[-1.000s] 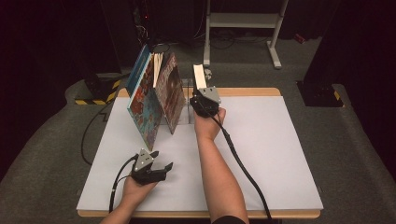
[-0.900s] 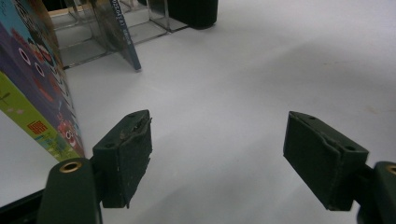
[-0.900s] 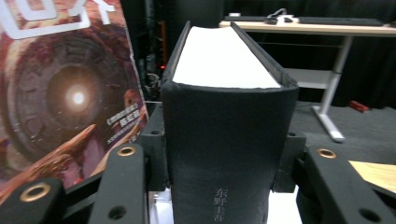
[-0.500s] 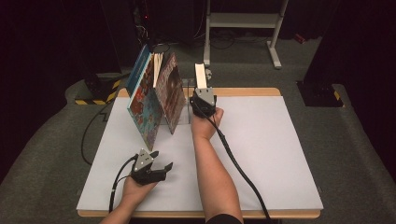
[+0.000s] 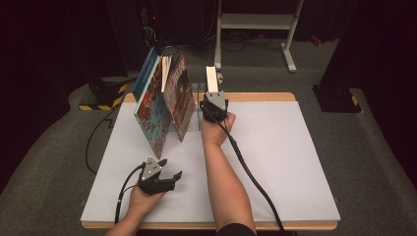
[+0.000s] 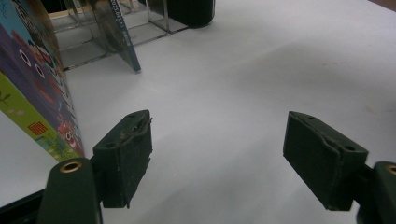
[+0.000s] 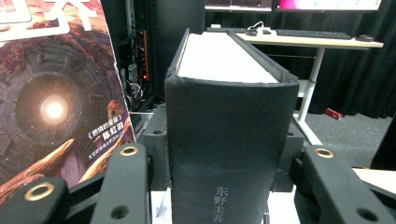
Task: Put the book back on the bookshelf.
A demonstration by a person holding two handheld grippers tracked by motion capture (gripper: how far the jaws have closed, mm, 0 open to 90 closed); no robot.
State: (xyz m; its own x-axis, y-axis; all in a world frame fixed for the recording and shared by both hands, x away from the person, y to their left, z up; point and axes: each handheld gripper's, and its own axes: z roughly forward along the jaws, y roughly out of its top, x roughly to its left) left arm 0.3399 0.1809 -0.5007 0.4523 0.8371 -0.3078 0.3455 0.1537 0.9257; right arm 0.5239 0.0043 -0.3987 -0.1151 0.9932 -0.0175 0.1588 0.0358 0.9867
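At the left of the high view, toward the bottom, the left tool (image 5: 169, 178) is resting on the white surface (image 5: 295, 162), held by the person's left hand (image 5: 142, 199). Its jaws are standing apart with nothing between them; in the left gripper view the left tool (image 6: 219, 158) is showing only bare surface in the gap. A colourful picture book (image 5: 153, 120) is standing upright above it in the frame, leaning slightly, and its cover edge (image 6: 32, 93) is running along the left border of the left gripper view, just beside the left jaw but apart from it.

Moving rightward in the high view, a dark reddish book (image 5: 179, 96) is standing next to the picture book, both in a clear rack (image 5: 195, 105) near the upper middle of the surface. In the right gripper view this book's cover (image 7: 56, 107), with a glowing circle on it, is filling the left side.

Just right of centre, the right tool (image 5: 210, 92) is clenching a thick black book (image 5: 212, 78) by its spine, at the upper edge of the surface. In the right gripper view the black book (image 7: 224, 135) is sitting upright in the centre, directly between the jaws of the right tool (image 7: 224, 186), with its white page block facing up.
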